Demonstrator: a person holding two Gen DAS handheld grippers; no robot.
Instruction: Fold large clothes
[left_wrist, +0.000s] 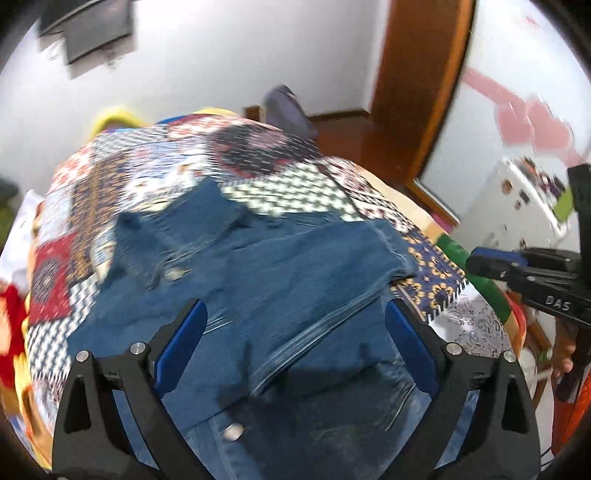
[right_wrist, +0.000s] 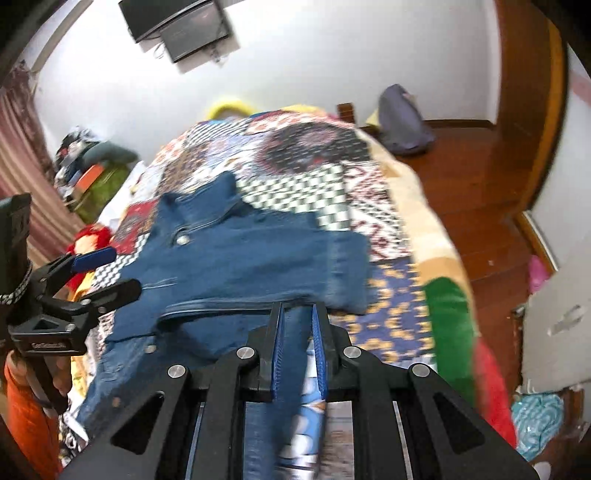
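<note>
A blue denim jacket lies spread on a patchwork quilt on the bed, collar toward the far end. My left gripper hovers over the jacket's near part, its jaws wide open and nothing pinched between them. My right gripper is at the jacket's near right edge by the bedside, its jaws drawn together. Denim shows through the narrow slit between its fingers, but in the left wrist view no cloth hangs from it.
Wooden floor runs along the bed's right side, with a grey bag at the far corner. A red plush toy and a cluttered pile sit left of the bed. A white cabinet stands at the near right.
</note>
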